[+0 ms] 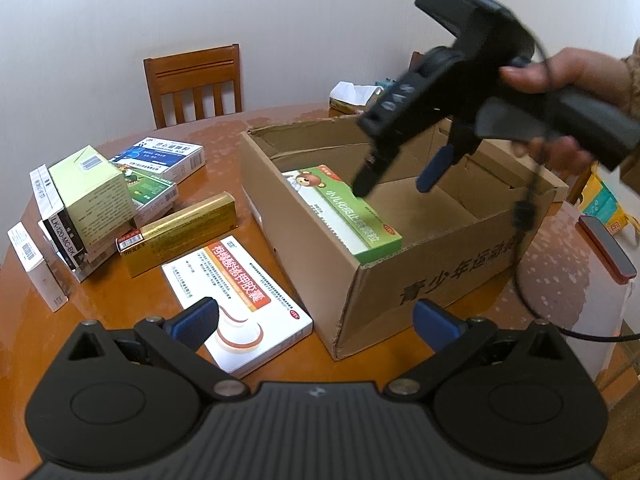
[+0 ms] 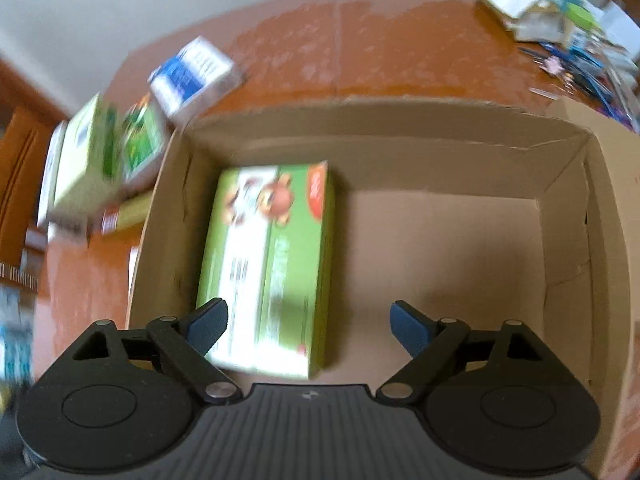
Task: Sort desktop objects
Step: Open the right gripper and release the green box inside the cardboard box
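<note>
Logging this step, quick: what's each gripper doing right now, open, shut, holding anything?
Left gripper: open, empty, above the white and red medicine box.
Right gripper: open, empty, over the cardboard box; the green bear box lies inside.

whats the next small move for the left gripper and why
Probably lower the open left gripper onto the white and red medicine box just ahead of it. The green bear box already lies in the cardboard box, the right gripper hangs open and empty over it, and more boxes wait on the table.
</note>
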`<state>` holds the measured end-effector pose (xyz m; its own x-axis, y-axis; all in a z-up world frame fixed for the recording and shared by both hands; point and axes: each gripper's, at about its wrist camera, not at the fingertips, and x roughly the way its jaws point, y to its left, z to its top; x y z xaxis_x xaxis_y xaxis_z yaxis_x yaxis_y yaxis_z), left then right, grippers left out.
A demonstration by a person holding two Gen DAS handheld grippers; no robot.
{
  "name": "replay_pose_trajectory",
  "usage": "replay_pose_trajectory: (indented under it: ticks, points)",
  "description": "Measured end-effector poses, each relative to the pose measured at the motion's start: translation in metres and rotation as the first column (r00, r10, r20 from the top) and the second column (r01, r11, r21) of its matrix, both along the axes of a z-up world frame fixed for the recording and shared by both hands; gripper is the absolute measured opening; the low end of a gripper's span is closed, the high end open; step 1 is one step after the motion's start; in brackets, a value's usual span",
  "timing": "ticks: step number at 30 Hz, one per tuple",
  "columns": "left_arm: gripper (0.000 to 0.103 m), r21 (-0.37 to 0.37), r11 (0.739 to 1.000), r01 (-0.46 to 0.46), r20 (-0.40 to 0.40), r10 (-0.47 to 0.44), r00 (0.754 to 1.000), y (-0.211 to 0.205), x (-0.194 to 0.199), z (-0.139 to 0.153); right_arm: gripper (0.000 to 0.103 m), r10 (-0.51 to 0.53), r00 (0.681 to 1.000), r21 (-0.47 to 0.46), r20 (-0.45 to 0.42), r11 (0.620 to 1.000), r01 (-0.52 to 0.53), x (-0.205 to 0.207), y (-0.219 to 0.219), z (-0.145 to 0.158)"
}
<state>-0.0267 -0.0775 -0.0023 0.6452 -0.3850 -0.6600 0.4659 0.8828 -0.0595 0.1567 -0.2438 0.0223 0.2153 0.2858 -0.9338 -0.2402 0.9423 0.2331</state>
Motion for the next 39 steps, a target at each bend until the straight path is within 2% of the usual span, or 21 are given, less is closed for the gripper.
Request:
replay_pose_trajectory:
  ticks: [3, 5, 12, 18, 25, 27, 30, 34, 39]
  points:
    - [0.103, 0.002, 1.000, 0.004, 0.000, -0.004, 1.000, -0.001, 0.001, 0.000, 0.094, 0.147, 0.988, -0.041, -0.055, 0.988, -0.149, -0.007, 0.011, 0.001]
    - [0.103, 0.003, 1.000, 0.007, 0.001, -0.007, 1.000, -0.002, 0.001, 0.000, 0.095, 0.204, 0.976, -0.086, -0.078, 0.974, -0.210, -0.009, 0.019, -0.002]
    - [0.103, 0.006, 1.000, 0.002, 0.002, -0.002, 1.000, -0.003, -0.001, 0.000, 0.095, 0.270, 0.949, -0.181, -0.159, 0.938, -0.297, -0.007, 0.036, -0.027]
    - [0.103, 0.011, 1.000, -0.018, -0.005, 0.018, 1.000, -0.001, -0.001, -0.001, 0.095, 0.236, 0.962, -0.202, -0.138, 0.944, -0.261, 0.000, 0.034, -0.037]
    - [0.103, 0.014, 1.000, -0.026, -0.001, 0.026, 1.000, -0.002, 0.001, 0.000, 0.097, 0.209, 0.972, -0.183, -0.104, 0.957, -0.225, 0.003, 0.026, -0.031]
    - [0.103, 0.013, 0.999, -0.031, 0.001, 0.031, 1.000, -0.002, 0.000, 0.000, 0.097, 0.197, 0.976, -0.142, -0.091, 0.968, -0.209, 0.001, 0.019, -0.023]
    - [0.103, 0.012, 0.999, -0.041, -0.002, 0.041, 0.999, -0.002, 0.000, 0.000, 0.097, 0.125, 0.991, -0.086, -0.044, 0.988, -0.128, 0.005, 0.000, -0.004]
    - [0.103, 0.016, 0.999, -0.042, -0.002, 0.042, 0.999, -0.005, -0.001, 0.000, 0.098, -0.012, 0.999, -0.185, 0.049, 0.983, 0.021, 0.020, -0.021, 0.003]
    - [0.103, 0.021, 0.999, -0.044, 0.001, 0.044, 0.999, -0.009, -0.003, 0.001, 0.098, -0.032, 0.999, -0.277, 0.043, 0.960, 0.042, 0.035, -0.020, -0.020]
